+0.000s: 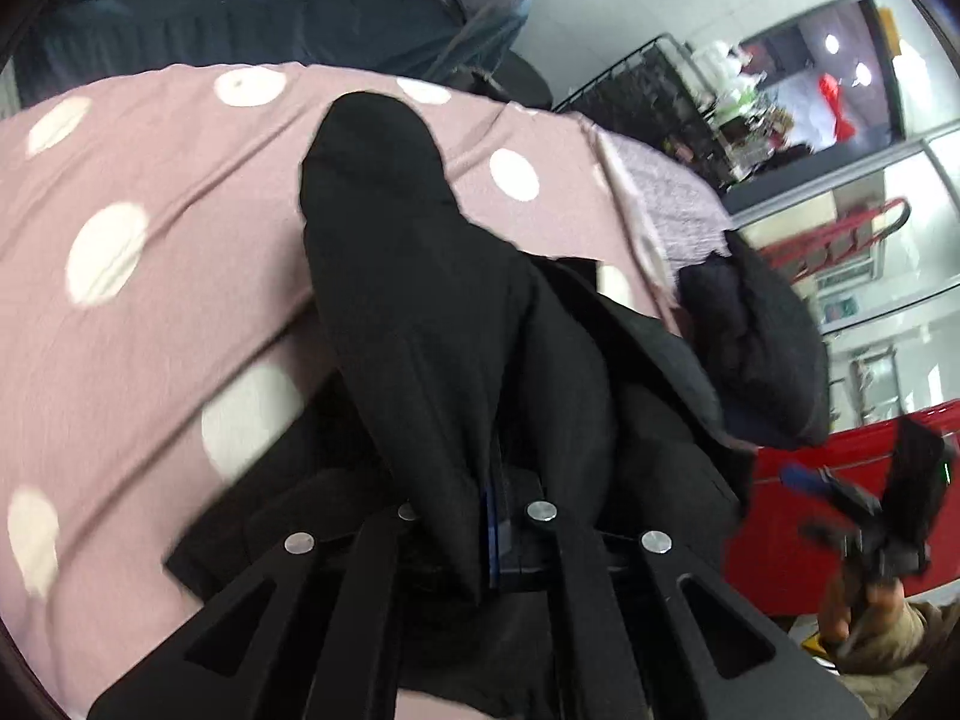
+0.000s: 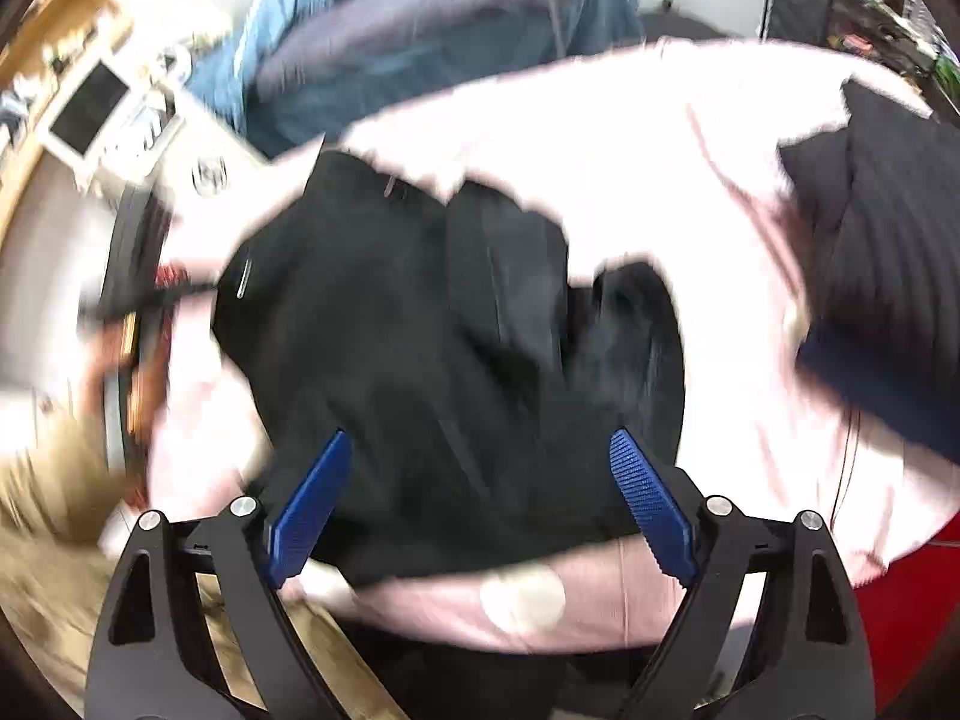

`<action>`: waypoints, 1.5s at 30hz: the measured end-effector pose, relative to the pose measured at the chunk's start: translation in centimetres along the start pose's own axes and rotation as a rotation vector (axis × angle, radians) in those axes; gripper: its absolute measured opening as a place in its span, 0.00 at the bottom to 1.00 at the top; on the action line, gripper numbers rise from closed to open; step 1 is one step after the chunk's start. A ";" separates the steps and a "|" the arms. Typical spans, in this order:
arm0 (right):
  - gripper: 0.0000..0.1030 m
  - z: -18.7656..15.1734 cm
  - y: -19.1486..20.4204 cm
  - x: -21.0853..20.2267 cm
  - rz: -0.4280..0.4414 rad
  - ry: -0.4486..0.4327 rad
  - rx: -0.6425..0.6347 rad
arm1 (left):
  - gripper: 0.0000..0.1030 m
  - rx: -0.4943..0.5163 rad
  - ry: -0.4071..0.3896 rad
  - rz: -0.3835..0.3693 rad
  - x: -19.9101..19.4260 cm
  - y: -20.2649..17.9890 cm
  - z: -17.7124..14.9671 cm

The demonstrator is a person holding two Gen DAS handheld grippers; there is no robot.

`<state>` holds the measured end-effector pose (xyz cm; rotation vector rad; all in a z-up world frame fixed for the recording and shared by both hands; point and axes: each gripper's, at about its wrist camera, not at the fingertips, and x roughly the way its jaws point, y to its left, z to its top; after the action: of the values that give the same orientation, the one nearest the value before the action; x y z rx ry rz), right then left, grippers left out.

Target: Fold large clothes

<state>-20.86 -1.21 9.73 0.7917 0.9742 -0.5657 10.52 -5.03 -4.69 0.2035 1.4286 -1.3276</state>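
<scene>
A large black garment (image 1: pixel 420 324) lies on a pink sheet with white dots (image 1: pixel 150 210). My left gripper (image 1: pixel 492 516) is shut on a fold of the black garment, which drapes over its fingers and hides the pads. In the right wrist view the garment (image 2: pixel 432 360) lies bunched on the pink sheet (image 2: pixel 660 180), blurred by motion. My right gripper (image 2: pixel 480 480) is open and empty just above the garment's near edge, its blue pads (image 2: pixel 651 504) spread wide. The right gripper also shows in the left wrist view (image 1: pixel 876 516) at the lower right, off the bed.
Another dark garment (image 1: pixel 762 348) lies at the sheet's right edge, also in the right wrist view (image 2: pixel 888 252). A blue and grey cloth pile (image 1: pixel 270 6) sits behind. A red bin (image 1: pixel 798 516), a black rack (image 1: pixel 648 96) and a wooden floor (image 2: pixel 54 570) surround the bed.
</scene>
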 end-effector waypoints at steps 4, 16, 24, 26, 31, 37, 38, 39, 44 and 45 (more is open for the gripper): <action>0.85 4.7 -1.2 -0.5 0.067 -0.060 0.028 | 0.03 -0.041 0.026 -0.011 -3.0 -1.3 -6.9; 0.85 13.7 13.4 15.0 0.223 0.284 -0.314 | 0.03 -0.184 0.020 0.074 -4.2 -1.2 -16.5; 0.85 11.9 18.5 29.7 0.189 0.653 -0.350 | 0.15 -0.313 -0.062 0.091 -3.8 0.1 -17.9; 0.82 9.9 18.9 31.8 0.167 0.711 -0.380 | 0.33 -0.360 -0.083 0.084 -3.8 0.6 -18.0; 0.28 8.8 17.4 29.0 0.241 0.579 -0.392 | 0.62 -0.526 -0.078 0.058 -2.0 3.5 -17.6; 0.12 11.7 11.7 20.8 0.537 0.443 -0.105 | 0.11 -0.409 -0.081 0.083 -2.2 1.6 -15.4; 0.12 11.6 11.1 19.3 0.562 0.414 -0.093 | 0.09 -0.346 -0.110 0.104 -3.4 0.2 -14.3; 0.12 11.8 10.2 16.7 0.600 0.360 -0.077 | 0.08 -0.292 -0.138 0.125 -4.5 -1.1 -13.4; 0.10 12.6 6.9 4.1 0.741 0.071 -0.053 | 0.03 -0.043 -0.355 0.163 -13.1 -8.6 -8.5; 0.10 12.7 6.3 1.8 0.771 0.016 -0.049 | 0.03 0.020 -0.406 0.174 -15.2 -10.6 -7.6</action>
<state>-9.01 -7.69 14.42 1.0459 0.6204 0.1323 3.95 5.10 11.29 0.0630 1.0314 -1.1622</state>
